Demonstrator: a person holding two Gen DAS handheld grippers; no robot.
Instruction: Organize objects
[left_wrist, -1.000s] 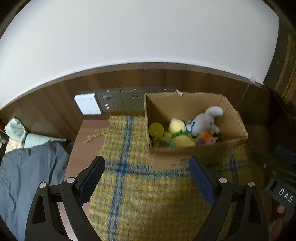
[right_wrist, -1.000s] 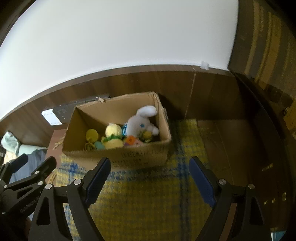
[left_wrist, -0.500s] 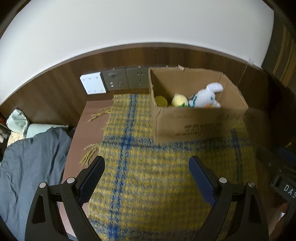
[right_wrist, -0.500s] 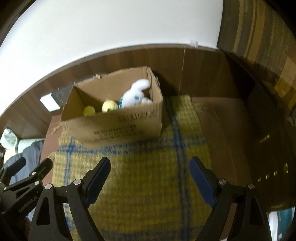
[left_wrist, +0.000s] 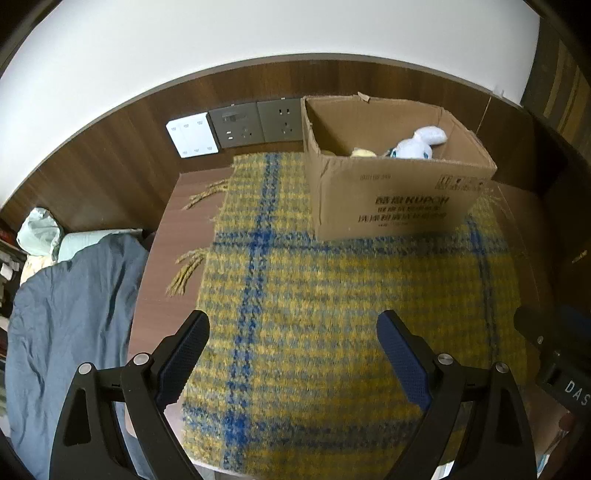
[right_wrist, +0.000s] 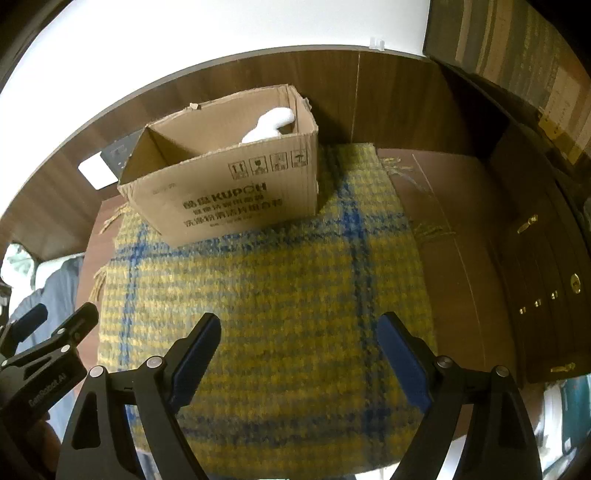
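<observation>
My left gripper (left_wrist: 291, 345) sits low in its frame, its two black arms ending in blue, dimpled pads (left_wrist: 183, 356) spread wide with nothing between them. My right gripper (right_wrist: 297, 345) is the same: blue pads (right_wrist: 402, 354) held well apart, empty, over the cloth.

The box (left_wrist: 395, 199) is plain brown corrugated cardboard, open-topped, with a torn upper edge and dark print on its front wall. It stands in the upper right of the left view and the upper left-centre of the right view (right_wrist: 229, 184), resting on the far part of the cloth. Inside it, a white plush bunny (left_wrist: 417, 146) with a soft rounded ear pokes above the rim, and a pale yellow plush (left_wrist: 364, 152) just shows beside it. From the right view only the bunny's white top (right_wrist: 269, 127) is visible.

The cloth (left_wrist: 332, 314) is a coarse woven plaid, mustard and grey with blue stripes crossing, fringed along its left edge (left_wrist: 186, 273). It lies on a smooth brown table (left_wrist: 159, 266).

Behind the table runs dark wood-grain panelling (left_wrist: 110, 166) under a white wall, holding a white switch plate (left_wrist: 194, 134) and grey sockets (left_wrist: 258, 122). At the left, rumpled blue-grey bedding (left_wrist: 62, 325). At the far right of the right view, a dark cabinet (right_wrist: 546, 288) with small brass fittings.
</observation>
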